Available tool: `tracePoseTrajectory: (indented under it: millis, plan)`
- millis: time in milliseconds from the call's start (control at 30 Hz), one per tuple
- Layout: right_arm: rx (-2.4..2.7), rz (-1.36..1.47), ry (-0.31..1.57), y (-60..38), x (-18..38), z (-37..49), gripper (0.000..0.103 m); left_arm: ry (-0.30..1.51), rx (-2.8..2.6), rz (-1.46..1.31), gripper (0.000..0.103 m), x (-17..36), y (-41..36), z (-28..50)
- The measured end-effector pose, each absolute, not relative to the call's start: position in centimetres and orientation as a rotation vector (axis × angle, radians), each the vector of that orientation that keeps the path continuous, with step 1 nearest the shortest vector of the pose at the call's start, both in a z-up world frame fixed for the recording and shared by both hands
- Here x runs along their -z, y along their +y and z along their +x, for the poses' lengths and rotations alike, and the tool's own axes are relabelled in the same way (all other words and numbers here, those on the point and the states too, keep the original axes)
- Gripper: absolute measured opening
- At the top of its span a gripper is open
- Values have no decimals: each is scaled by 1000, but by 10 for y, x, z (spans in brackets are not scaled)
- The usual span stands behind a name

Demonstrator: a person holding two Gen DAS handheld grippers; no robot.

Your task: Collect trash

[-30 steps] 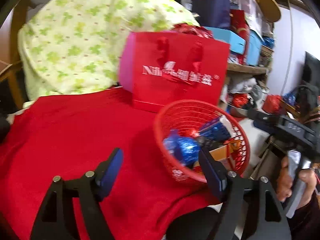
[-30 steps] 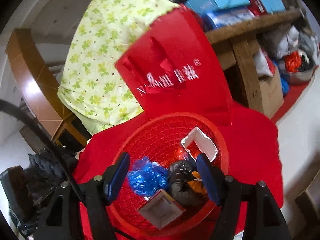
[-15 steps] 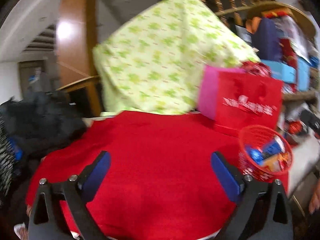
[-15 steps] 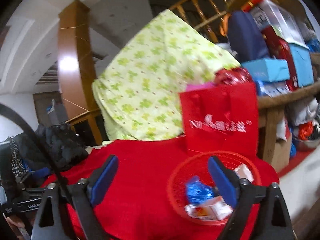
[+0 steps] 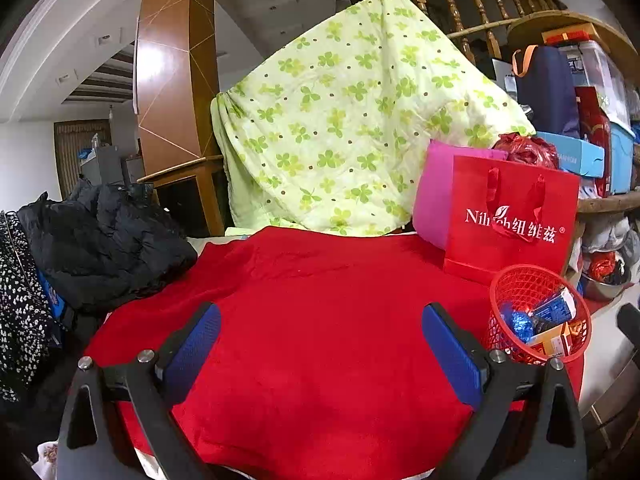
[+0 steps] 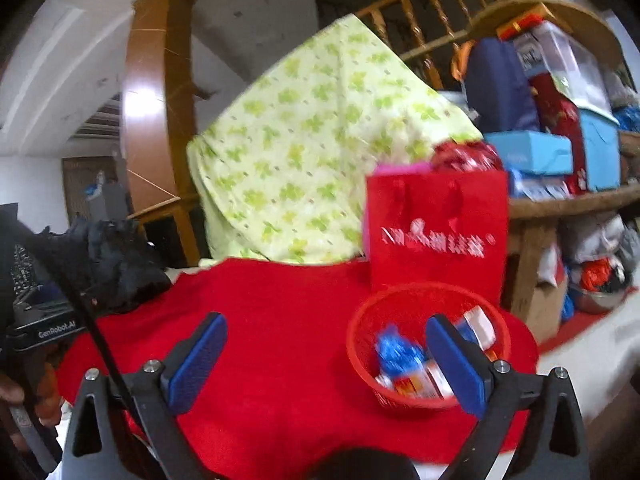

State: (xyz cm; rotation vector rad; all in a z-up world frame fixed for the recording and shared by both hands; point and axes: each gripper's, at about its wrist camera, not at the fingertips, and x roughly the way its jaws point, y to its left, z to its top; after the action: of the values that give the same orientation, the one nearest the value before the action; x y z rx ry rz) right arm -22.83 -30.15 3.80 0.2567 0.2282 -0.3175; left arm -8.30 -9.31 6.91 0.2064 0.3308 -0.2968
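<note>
Left wrist view: trash (image 5: 538, 322) sits in the basket (image 5: 520, 280) at the cloth's (image 5: 320, 300) right edge; none remains on it. Left gripper (image 5: 320, 344) spread, empty; right gripper (image 6: 326, 360) opening, empty. Task appears complete

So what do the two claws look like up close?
Both look alike. The left claw has two black arms with triangle cut-outs, silver bolts and flat blue bumpy pads. The right claw matches, and a thin black cable runs past its side.
</note>
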Motion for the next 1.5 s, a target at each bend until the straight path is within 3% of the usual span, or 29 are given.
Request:
tracePoseTrajectory:
  millis: [533, 1500]
  plan:
    - [404, 299, 356, -281, -28, -249, 101, 304, 319, 277, 100, -76, -100, -110]
    - [516, 308, 349, -279, -38, -268, 101, 271, 360, 276, 100, -86, -93, -140]
